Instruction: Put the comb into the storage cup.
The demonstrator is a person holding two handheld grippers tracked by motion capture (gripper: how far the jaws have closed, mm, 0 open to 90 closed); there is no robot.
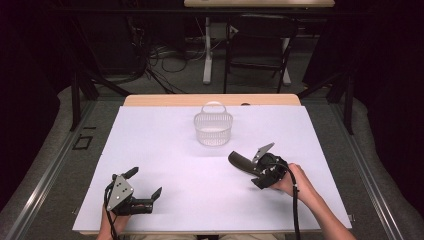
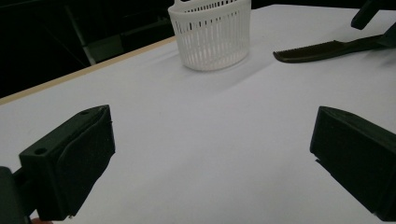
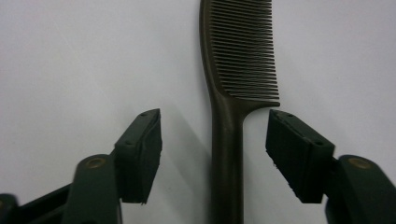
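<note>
A dark brown comb (image 1: 239, 161) lies flat on the white sheet, right of centre, its teeth end pointing towards the basket. In the right gripper view the comb (image 3: 233, 93) runs up the middle. My right gripper (image 3: 215, 149) straddles the handle just below the teeth, and a gap shows between each pad and the handle. From the high view, the right gripper (image 1: 256, 172) sits low over the comb's near end. My left gripper (image 1: 145, 182) rests open near the front left with nothing between its fingers. The left gripper (image 2: 212, 158) faces the comb (image 2: 322, 50) farther off.
A white slatted basket (image 1: 213, 129) with a handle stands at the middle back of the sheet, also in the left gripper view as the basket (image 2: 212, 35). The white sheet (image 1: 165, 145) covers a wooden table. Beyond the far edge are a chair, a desk leg and cables.
</note>
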